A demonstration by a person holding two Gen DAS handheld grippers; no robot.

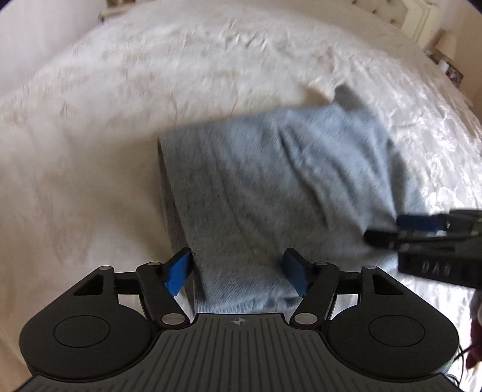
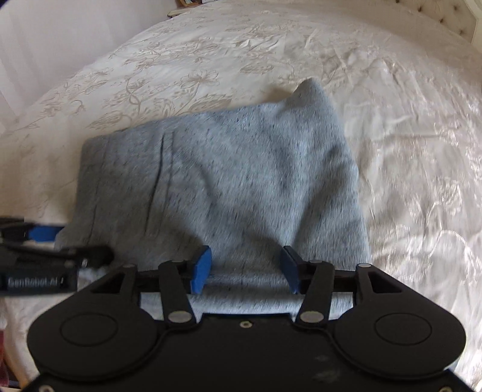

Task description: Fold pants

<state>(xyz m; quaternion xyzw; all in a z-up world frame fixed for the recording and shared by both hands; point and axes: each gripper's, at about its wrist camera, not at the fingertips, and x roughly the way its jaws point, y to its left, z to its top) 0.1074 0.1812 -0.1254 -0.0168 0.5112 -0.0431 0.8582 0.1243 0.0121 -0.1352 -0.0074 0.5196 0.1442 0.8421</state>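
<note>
A wide bed fills both of my views, covered by a cream satin bedspread (image 2: 211, 60) embroidered with pale flower and vine patterns, its surface creased and shining where light falls on the right. A tufted cream headboard (image 2: 446, 18) shows at the far right corner. On the bedspread lie the light blue-grey knitted pants (image 2: 223, 181), folded into a thick, roughly rectangular bundle with one corner poking up at the far edge and a seam line running down the left part. From my left wrist camera the bundle looks blurred, but I can see the left gripper (image 1: 238, 271) over the near edge of the pants, its blue pads standing apart with the cloth between them and not pressed by either pad, so I read these jaws as open. From the right wrist camera the right gripper (image 2: 245, 268) sits likewise at the near edge of the bundle, its blue pads spread with a folded ridge of fabric lying between them, loose and not pinched. Each gripper appears at the side of the other's view, just beside the pants' near corners.
</note>
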